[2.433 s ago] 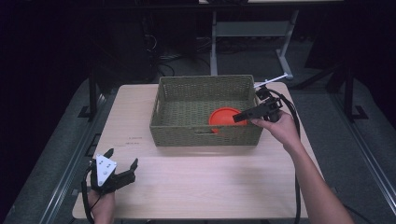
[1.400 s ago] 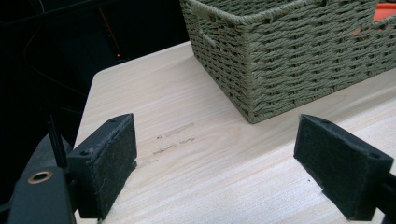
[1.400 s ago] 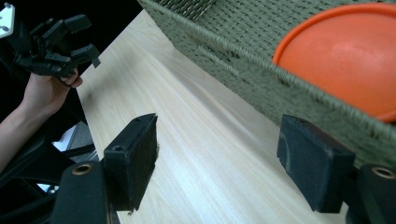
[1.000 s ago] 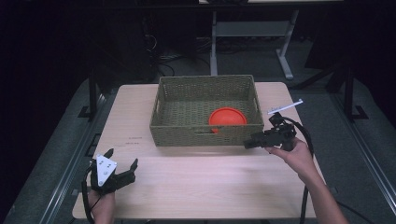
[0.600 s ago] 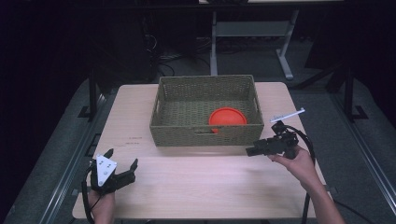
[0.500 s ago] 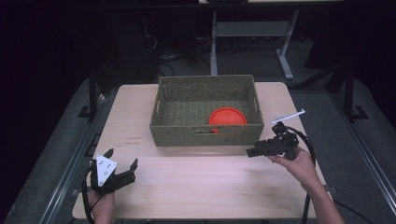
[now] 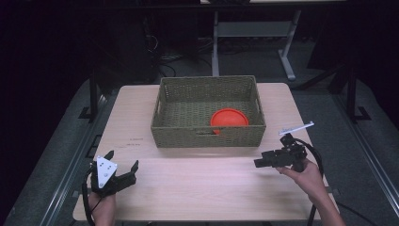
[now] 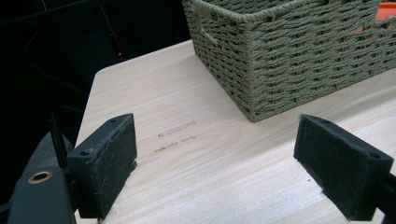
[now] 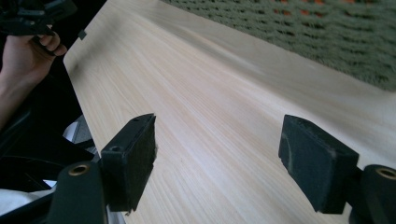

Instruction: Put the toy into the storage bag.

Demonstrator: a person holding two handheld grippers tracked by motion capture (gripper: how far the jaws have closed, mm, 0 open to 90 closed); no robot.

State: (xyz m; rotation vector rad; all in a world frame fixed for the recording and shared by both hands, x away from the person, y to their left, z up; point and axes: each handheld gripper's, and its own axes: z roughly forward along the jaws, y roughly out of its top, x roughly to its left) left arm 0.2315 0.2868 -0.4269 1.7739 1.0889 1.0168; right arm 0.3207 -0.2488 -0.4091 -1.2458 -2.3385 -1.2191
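Wood table [image 7: 197, 174]: faint print [image 8: 175, 137] unreadable; orange disc [image 7: 229, 118] inside basket [image 7: 209, 136]; left claw [image 7: 121, 170], right claw [image 7: 259, 163] agape, empty.

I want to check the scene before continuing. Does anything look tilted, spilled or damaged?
Nothing stands out. The green woven basket sits square on the light wooden table, with the round orange plate inside, leaning at its front wall. Faint marks show on the tabletop.

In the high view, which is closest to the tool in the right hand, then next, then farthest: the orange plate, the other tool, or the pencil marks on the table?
From the right tool, at the table's near right:
1. Orange plate, inside the basket, at its front right.
2. Pencil marks, on the table left of the basket.
3. Left tool, at the table's near left corner.
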